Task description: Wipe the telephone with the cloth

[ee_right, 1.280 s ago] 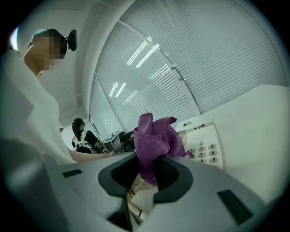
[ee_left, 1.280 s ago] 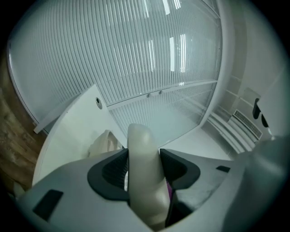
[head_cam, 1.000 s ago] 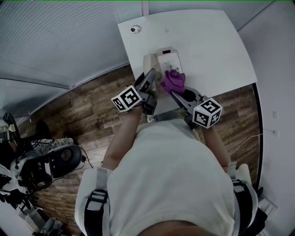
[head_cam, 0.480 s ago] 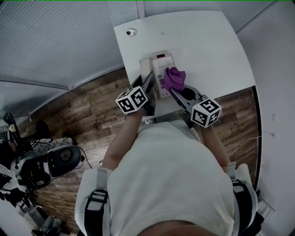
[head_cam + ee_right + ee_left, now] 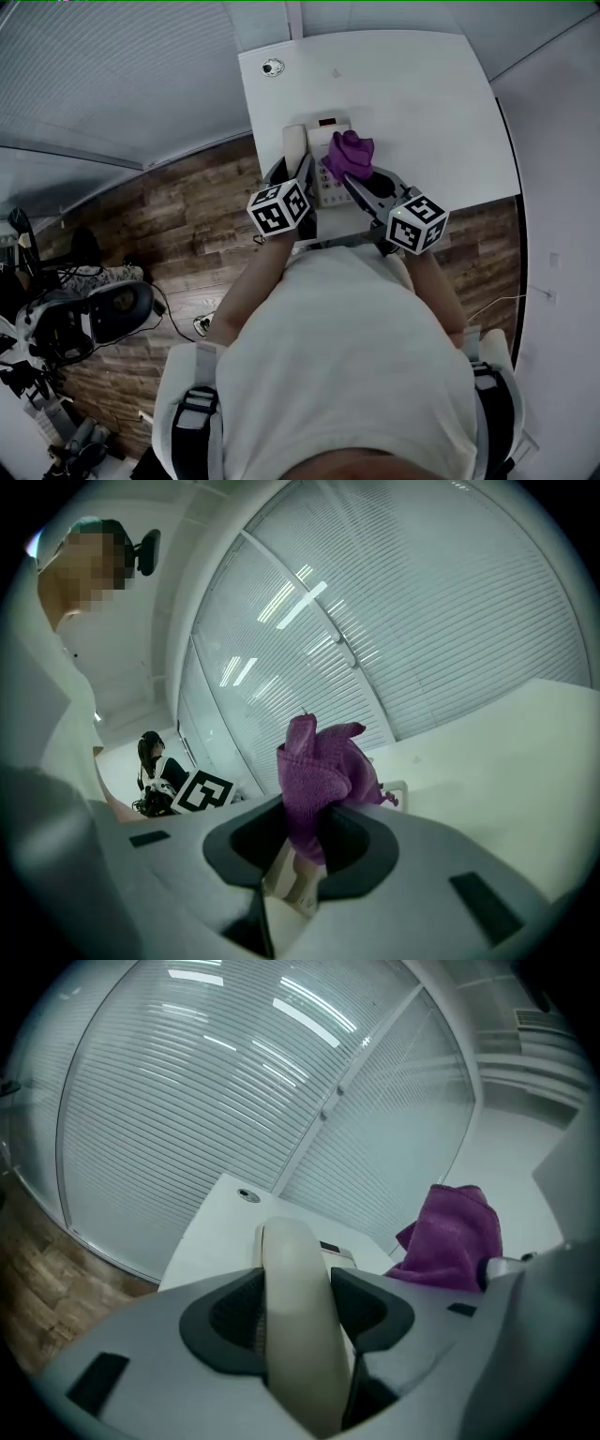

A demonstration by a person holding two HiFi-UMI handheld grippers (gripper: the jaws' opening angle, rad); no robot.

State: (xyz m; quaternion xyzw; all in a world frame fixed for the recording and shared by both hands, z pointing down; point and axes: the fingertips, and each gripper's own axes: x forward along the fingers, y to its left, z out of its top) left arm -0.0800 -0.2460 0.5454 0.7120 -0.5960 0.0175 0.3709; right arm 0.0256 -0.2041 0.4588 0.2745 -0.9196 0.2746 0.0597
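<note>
Sitting near the front edge of the white table (image 5: pixel 422 94), the beige telephone (image 5: pixel 330 131) has its handset (image 5: pixel 291 1251) along the base's left side, clamped between the jaws of the left gripper (image 5: pixel 298 1283). The right gripper (image 5: pixel 314 822) pinches a bunched purple cloth (image 5: pixel 314 761) over the keypad (image 5: pixel 326 189).

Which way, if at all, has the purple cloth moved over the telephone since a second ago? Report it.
Yes. The cloth, clamped in the right hand-held gripper, has moved along the telephone toward its display.
</note>
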